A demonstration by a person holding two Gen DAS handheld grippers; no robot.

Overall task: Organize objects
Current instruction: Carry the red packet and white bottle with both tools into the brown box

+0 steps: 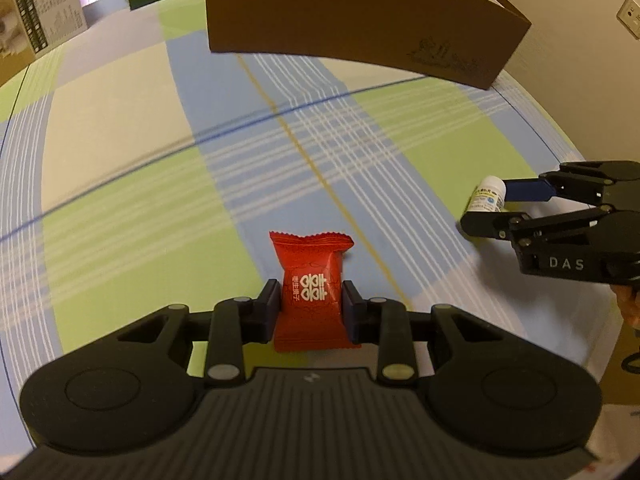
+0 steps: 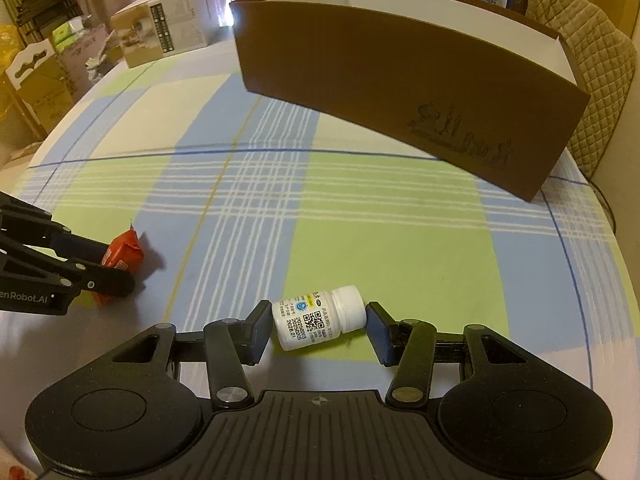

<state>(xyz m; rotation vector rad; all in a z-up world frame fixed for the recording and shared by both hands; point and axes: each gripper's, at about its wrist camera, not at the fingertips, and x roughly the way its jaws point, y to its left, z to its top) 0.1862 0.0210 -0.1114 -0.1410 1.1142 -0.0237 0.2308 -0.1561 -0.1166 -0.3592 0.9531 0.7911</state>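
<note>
The red candy packet (image 1: 310, 292) sits clamped upright between the left gripper (image 1: 310, 308) pads, while the white pill bottle (image 2: 318, 318) lies crosswise, gripped end-to-end in the right gripper (image 2: 318, 330), both short of the brown box (image 2: 400, 80) ahead.

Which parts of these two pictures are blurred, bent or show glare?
Left wrist view: tablecloth stripes smear, red candy packet sharp. Right wrist view: brown box wall bows from fisheye, glare on its left corner; white bottle print readable.

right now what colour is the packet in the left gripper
Red, with white printed characters; the packet shows best in the left wrist view.
</note>
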